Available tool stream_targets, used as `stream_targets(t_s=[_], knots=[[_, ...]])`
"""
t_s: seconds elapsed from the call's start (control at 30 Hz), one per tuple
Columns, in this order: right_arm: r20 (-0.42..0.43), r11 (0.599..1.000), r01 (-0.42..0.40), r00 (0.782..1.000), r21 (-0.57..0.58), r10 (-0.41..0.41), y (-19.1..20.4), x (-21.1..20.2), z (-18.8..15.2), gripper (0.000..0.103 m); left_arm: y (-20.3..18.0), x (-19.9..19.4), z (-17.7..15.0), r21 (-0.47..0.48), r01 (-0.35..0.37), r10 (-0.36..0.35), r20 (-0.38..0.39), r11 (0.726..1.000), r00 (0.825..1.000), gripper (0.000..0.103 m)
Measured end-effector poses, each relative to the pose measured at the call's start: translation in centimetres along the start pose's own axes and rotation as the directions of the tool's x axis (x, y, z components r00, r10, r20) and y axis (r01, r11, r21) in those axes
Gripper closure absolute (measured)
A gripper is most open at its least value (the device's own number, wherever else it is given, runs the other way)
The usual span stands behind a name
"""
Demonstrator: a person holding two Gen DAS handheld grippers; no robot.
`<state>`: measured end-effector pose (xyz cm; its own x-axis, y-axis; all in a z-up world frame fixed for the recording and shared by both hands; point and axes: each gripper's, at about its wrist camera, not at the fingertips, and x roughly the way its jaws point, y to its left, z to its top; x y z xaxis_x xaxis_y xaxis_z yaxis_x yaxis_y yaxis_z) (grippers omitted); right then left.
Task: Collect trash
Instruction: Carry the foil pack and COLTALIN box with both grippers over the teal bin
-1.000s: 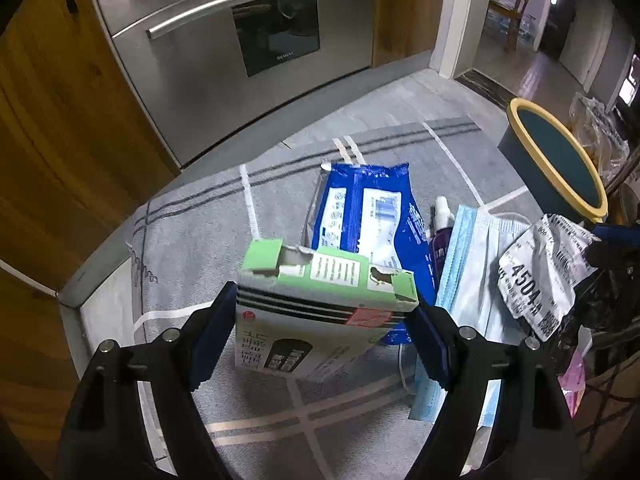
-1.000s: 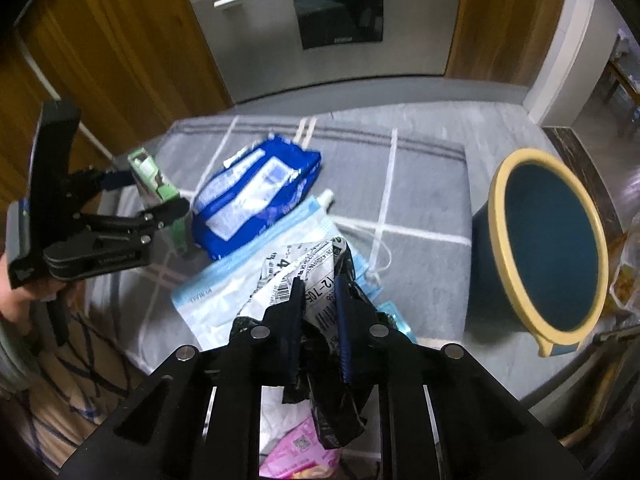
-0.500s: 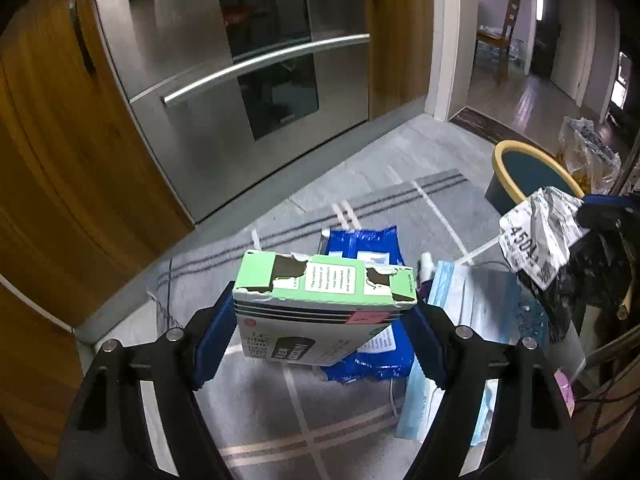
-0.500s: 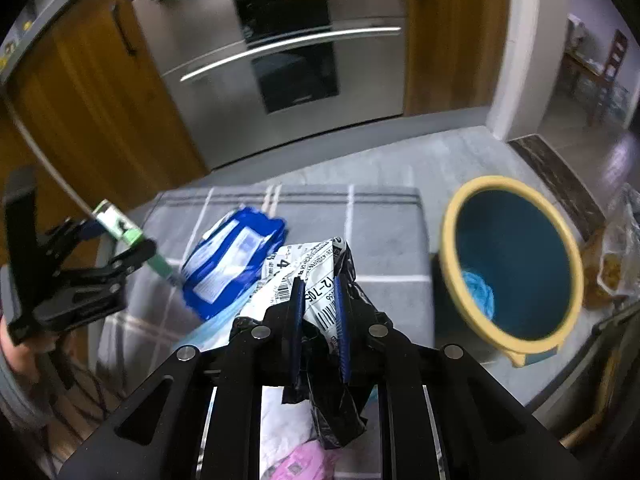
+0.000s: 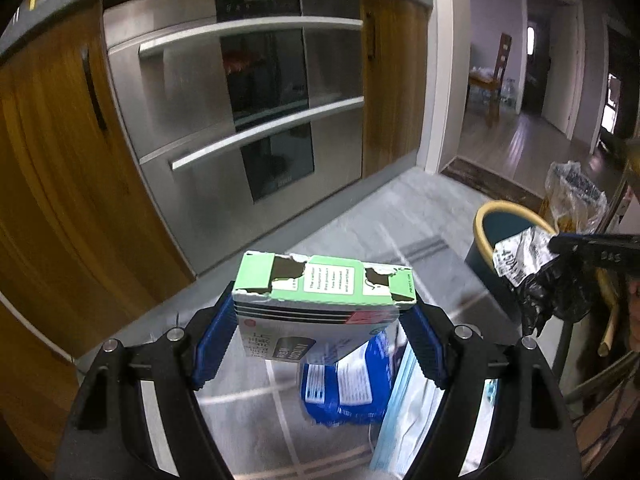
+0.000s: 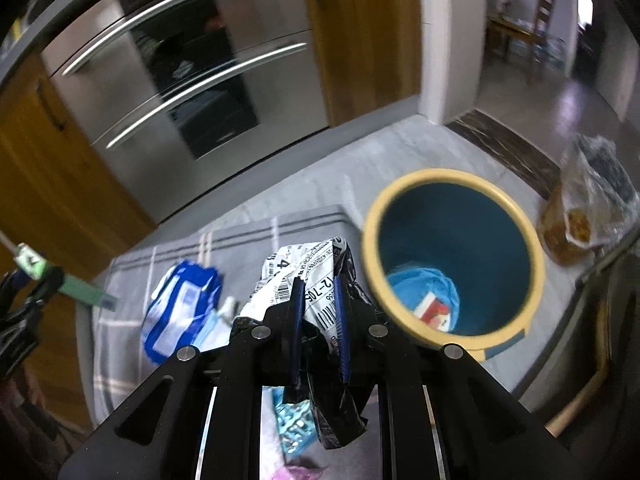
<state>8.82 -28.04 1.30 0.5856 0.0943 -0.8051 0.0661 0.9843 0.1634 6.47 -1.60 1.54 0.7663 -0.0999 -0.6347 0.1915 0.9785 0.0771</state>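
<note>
Green-topped and torn, the cardboard box (image 5: 320, 308) sits clamped between the blue pads of the left gripper (image 5: 322, 338), lifted above the grey striped rug (image 5: 256, 408). The right gripper (image 6: 318, 320) is pinched tight on a crumpled black-and-white mailer bag (image 6: 312, 288), just left of the yellow-rimmed blue bin (image 6: 536, 264). A blue wipes packet (image 6: 180, 312) lies on the rug to the left.

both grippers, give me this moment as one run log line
left gripper: shut on green carton | right gripper: shut on crumpled wrapper | bin: open, beside wrapper | both loads off rug
</note>
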Motion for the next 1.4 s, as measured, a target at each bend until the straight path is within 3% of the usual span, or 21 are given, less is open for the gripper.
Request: stream_targets(t_s=[0.17, 0.33, 0.5, 0.67, 0.8, 1.0, 1.07, 1.4], knots=[[0.043, 0.992, 0.063, 0.997, 0.106, -0.068, -2.4, 0.2, 1.6, 0.087, -2.3, -0.9, 2.5, 0.031, 0.048, -0.050, 0.056, 0.998, 0.997, 0.027], [0.070, 0.977, 0.124, 0.988, 0.176, -0.138, -4.8, 0.9, 2.7, 0.087, -5.2, -0.6, 4.4, 0.033, 0.149, -0.150, 0.048, 0.988, 0.988, 0.027], [0.076, 0.950, 0.098, 0.989, 0.296, -0.126, -8.6, 1.2, 3.4, 0.087, -8.9, 0.5, 6.2, 0.042, 0.257, -0.258, 0.027, 0.965, 0.966, 0.027], [0.058, 0.893, 0.078, 0.992, 0.444, -0.115, -13.1, 2.2, 3.2, 0.087, -12.5, 2.5, 7.5, 0.062, 0.361, -0.361, -0.014, 0.930, 0.932, 0.027], [0.029, 0.849, 0.133, 0.985, 0.512, -0.171, -16.6, 3.4, 3.0, 0.087, -15.4, 4.6, 7.7, 0.095, 0.387, -0.384, -0.056, 0.917, 0.922, 0.027], [-0.029, 0.785, 0.160, 0.984, 0.598, -0.179, -19.3, 5.1, 2.0, 0.087, -18.9, 8.5, 8.1, 0.092, 0.474, -0.462, -0.121, 0.876, 0.878, 0.027], [-0.055, 0.763, 0.170, 0.983, 0.624, -0.174, -20.0, 5.7, 1.6, 0.087, -20.3, 9.9, 8.4, 0.095, 0.484, -0.470, -0.136, 0.870, 0.872, 0.027], [-0.103, 0.755, 0.191, 0.981, 0.627, -0.163, -20.5, 7.4, 1.5, 0.087, -26.3, 14.2, 8.5, 0.138, 0.524, -0.496, -0.194, 0.841, 0.846, 0.027]])
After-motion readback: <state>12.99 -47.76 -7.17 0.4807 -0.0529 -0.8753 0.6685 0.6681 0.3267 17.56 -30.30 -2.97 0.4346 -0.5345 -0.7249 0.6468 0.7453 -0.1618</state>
